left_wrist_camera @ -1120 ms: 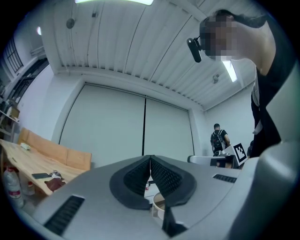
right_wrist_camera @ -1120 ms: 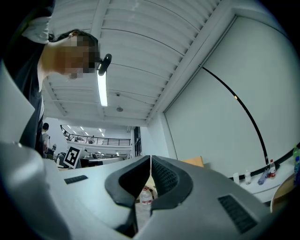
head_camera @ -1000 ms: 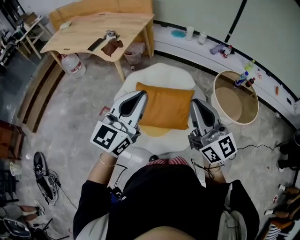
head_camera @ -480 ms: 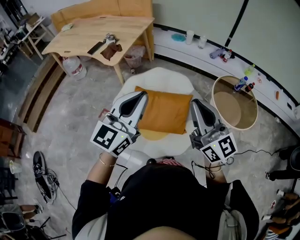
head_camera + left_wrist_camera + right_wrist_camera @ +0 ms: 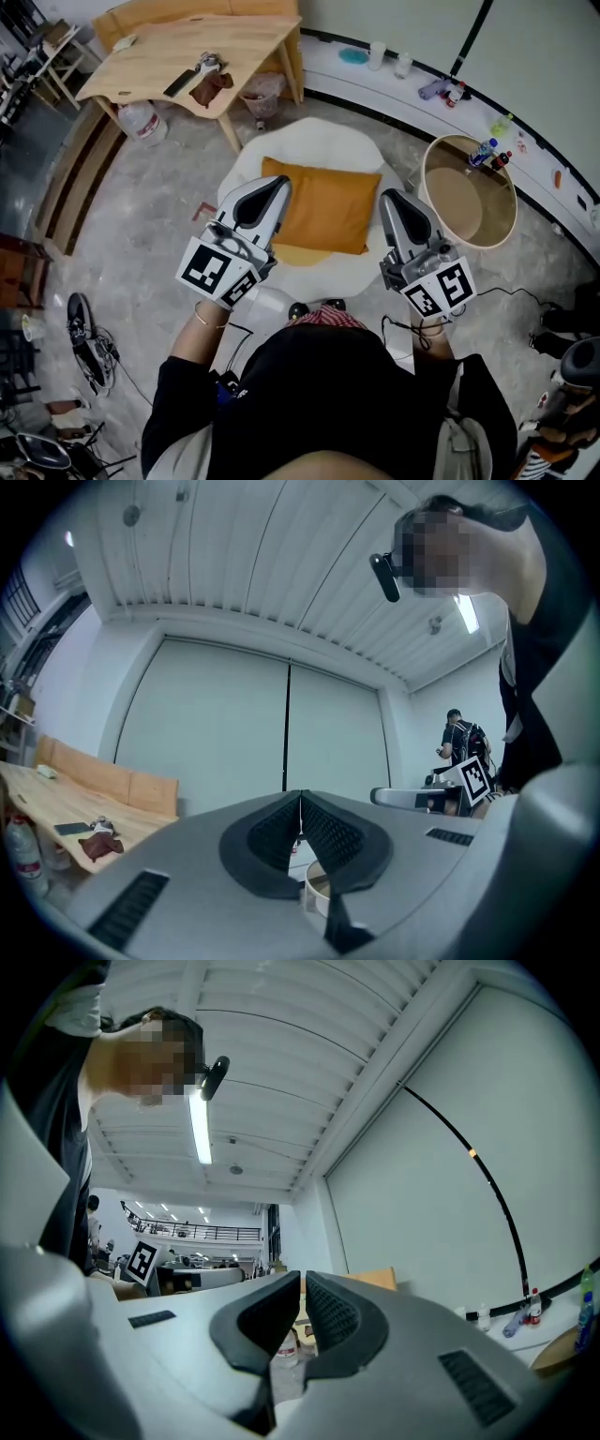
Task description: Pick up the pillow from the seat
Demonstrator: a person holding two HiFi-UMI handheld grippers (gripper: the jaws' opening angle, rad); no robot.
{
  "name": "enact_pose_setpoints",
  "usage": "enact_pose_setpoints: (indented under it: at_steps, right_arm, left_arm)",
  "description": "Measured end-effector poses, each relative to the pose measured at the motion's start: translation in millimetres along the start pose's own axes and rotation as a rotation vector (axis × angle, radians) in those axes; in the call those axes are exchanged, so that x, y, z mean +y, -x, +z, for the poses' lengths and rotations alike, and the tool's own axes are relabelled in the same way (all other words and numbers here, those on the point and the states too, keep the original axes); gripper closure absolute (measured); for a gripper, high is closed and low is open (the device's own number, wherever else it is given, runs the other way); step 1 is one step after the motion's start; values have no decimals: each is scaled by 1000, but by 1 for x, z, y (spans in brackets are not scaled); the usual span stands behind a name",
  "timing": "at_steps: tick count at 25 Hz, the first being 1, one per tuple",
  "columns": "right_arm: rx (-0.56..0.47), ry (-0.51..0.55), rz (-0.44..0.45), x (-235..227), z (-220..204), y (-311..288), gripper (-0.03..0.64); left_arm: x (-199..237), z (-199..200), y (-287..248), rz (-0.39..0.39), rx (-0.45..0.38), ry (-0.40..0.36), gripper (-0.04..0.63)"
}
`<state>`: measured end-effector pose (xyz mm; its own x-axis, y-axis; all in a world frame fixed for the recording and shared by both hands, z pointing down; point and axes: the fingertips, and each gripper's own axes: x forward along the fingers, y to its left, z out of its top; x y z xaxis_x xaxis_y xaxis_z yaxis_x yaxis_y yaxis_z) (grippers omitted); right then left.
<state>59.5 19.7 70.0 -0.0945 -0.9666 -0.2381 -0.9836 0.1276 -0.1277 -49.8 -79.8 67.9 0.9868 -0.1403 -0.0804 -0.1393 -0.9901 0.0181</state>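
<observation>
Roughly level: left claw (image 5: 275, 185), right claw (image 5: 390, 197)

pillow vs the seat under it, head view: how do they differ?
Colour: the pillow is orange; the seat is white, with a yellow patch showing at the pillow's near edge.
Shape: the pillow is rectangular; the seat is rounded with a wavy outline.
Size: the pillow is smaller; the seat shows past it on every side.
Position: the pillow lies on top, the seat underneath.
Shared: both look soft.

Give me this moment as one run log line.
pillow: orange, flat on white seat | left gripper: shut, empty, near pillow's left edge | right gripper: shut, empty, near right edge
</observation>
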Motion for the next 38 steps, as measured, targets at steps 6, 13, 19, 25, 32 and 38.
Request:
enact_pose_setpoints:
  at_steps: [6,13,19,25,32,38]
  right_arm:
    - [15,4,-31,-25,-6,6,595]
    - [25,-13,-21,-44,-19,15,595]
    - [51,-14,-33,-56,-28,15,595]
    - [71,-13,-58,-62,-39,7,595]
    - [71,-14,-145,-66,-52,-6,594]
    - [88,-30,-168,-60,-67,-16,594]
  left_arm:
    - [-2,-11,-16,5,20,16,585]
    - [-6,-24,-33,26,29,21,584]
    - [-3,-35,-31,48,31,36,584]
    - [16,-41,-32,49,23,76,584]
    - [46,-56,-27,34,63,97,584]
    - [58,-63,-30,-16,54,134,584]
